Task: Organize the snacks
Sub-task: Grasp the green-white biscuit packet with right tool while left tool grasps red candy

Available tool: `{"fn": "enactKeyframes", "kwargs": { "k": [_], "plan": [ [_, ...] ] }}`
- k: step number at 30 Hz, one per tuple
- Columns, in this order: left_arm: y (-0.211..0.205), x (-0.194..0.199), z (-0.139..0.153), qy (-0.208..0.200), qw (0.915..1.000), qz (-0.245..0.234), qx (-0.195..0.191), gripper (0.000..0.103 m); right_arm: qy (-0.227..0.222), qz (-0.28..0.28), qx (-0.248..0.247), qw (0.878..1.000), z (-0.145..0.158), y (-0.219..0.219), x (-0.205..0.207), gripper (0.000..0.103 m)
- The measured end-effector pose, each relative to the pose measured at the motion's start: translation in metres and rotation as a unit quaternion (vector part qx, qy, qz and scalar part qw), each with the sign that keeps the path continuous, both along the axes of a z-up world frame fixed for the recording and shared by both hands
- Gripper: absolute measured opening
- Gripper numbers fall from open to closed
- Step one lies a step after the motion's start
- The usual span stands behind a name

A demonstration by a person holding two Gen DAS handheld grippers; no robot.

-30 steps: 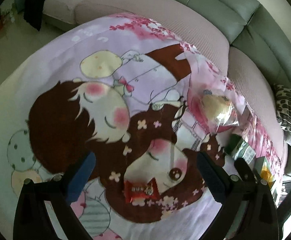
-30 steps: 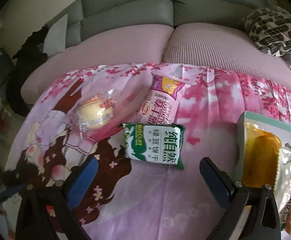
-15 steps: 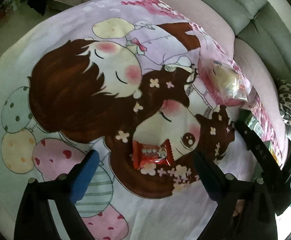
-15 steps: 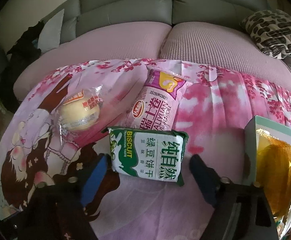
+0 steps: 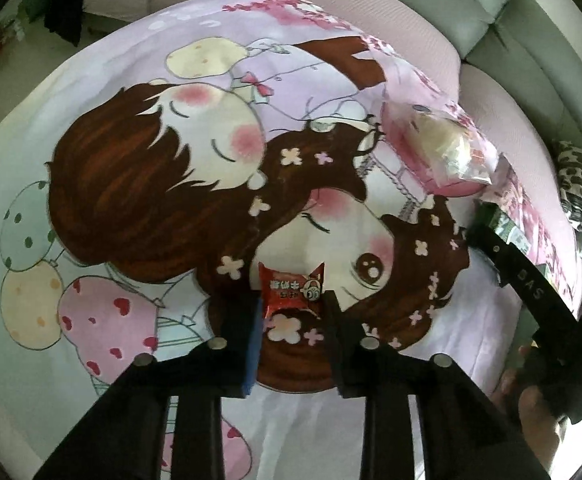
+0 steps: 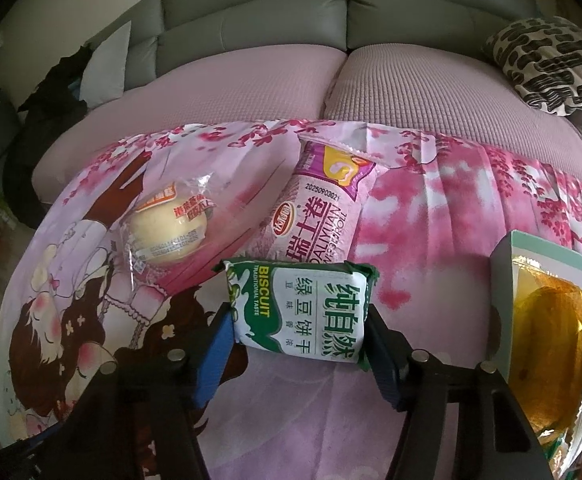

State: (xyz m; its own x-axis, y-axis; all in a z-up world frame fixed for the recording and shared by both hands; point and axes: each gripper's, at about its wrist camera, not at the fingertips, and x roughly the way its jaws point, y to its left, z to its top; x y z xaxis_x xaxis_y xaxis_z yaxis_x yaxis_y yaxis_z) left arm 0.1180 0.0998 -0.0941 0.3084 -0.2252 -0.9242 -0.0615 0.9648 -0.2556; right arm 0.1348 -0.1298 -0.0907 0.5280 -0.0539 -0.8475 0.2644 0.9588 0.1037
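A small red snack packet (image 5: 291,286) lies on the cartoon-print cloth (image 5: 139,208). My left gripper (image 5: 291,300) points down over it; its jaws are closing and both pads touch the packet's side edges. In the right wrist view a green-and-white biscuit pack (image 6: 301,308) lies on the cloth (image 6: 431,208). My right gripper (image 6: 299,322) has its jaws closing on it, with the blue pads against its two short ends. The right gripper's arm shows at the right edge of the left wrist view.
A wrapped round bun (image 6: 167,232) and a pink Swiss-roll pack (image 6: 319,216) lie just beyond the biscuit pack. A pale green box (image 6: 503,280) holding wrapped snacks stands at the right. Behind is a pink-covered grey sofa (image 6: 251,12) with a patterned cushion (image 6: 547,64).
Both grippers went from wide open to closed around their packets. The left gripper came forward and down over the red packet. The right gripper edged up to the biscuit pack.
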Motion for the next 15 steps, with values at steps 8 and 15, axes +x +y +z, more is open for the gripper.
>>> {"fn": "enactKeyframes", "kwargs": {
  "k": [8, 15],
  "plan": [
    [-0.003, 0.002, 0.006, -0.013, 0.9998, -0.005, -0.015, 0.025, 0.004, -0.004, 0.004, 1.0, 0.002, -0.001, -0.003, 0.064],
    [0.001, 0.008, 0.016, -0.026, 0.9994, 0.004, -0.023, 0.025, 0.007, -0.004, 0.005, 1.0, 0.006, 0.0, -0.008, 0.064]
  ]
}}
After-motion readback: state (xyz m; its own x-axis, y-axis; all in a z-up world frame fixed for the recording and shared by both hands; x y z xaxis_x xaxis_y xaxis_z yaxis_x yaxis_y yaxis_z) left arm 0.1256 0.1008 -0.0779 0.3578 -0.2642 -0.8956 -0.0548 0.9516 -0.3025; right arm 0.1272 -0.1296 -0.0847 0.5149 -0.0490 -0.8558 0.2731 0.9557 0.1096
